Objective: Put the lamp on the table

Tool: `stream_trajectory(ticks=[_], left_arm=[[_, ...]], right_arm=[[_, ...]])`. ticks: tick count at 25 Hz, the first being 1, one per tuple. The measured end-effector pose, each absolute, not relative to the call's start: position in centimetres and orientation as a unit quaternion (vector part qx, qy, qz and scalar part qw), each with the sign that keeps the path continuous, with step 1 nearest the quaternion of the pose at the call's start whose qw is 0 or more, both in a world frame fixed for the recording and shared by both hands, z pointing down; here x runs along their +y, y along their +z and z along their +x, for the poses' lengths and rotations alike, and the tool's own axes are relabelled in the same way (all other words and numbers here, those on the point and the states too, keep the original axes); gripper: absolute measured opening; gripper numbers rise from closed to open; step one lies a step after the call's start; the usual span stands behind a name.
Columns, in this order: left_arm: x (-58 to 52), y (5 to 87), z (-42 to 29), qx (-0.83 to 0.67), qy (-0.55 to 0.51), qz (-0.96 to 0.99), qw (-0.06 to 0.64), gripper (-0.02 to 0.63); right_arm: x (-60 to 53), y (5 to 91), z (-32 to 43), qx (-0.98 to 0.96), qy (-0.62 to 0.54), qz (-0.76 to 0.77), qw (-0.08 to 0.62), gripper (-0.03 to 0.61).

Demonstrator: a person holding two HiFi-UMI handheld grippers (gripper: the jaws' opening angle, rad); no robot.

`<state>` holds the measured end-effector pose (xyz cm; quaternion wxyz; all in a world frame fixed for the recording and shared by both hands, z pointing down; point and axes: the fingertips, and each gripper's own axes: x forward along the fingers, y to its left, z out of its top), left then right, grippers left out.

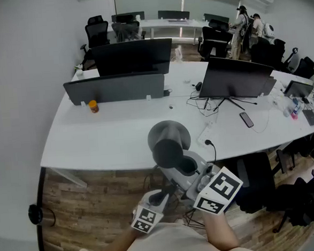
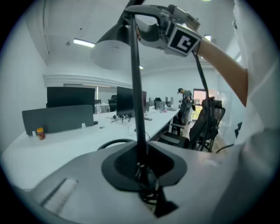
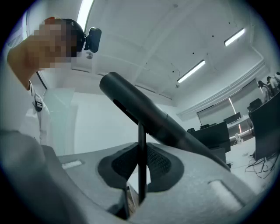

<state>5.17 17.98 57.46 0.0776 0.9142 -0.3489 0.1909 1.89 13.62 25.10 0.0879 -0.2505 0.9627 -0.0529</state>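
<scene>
Pinching the lamp stem point(image 2: 136, 109) shows only in gripper views.

Matt dark grey lamp point(image 1: 168, 135) with smooth black stem point(image 2: 136, 87), smooth white table point(image 1: 109, 136), brown wood-plank floor point(image 1: 87, 202)

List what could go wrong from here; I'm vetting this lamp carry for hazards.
1. The left gripper and right gripper both pinch only the thin stem of the lamp. The shade could swing, or the stem slip.
2. The lamp hangs over the near edge of the table. Set down there, it might tip off.
3. A cable lies by that edge, and the lamp might land on it.
</scene>
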Motion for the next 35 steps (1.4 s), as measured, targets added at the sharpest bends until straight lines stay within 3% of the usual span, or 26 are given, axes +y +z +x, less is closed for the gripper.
stream_trajectory(ticks=[35], left_arm=[[19.1, 57.0, 0.9, -0.307, 0.185, 0.932, 0.061, 0.048]], right_arm=[[15.0, 24.6, -2.3, 0.950, -0.045, -0.297, 0.090, 0.043]])
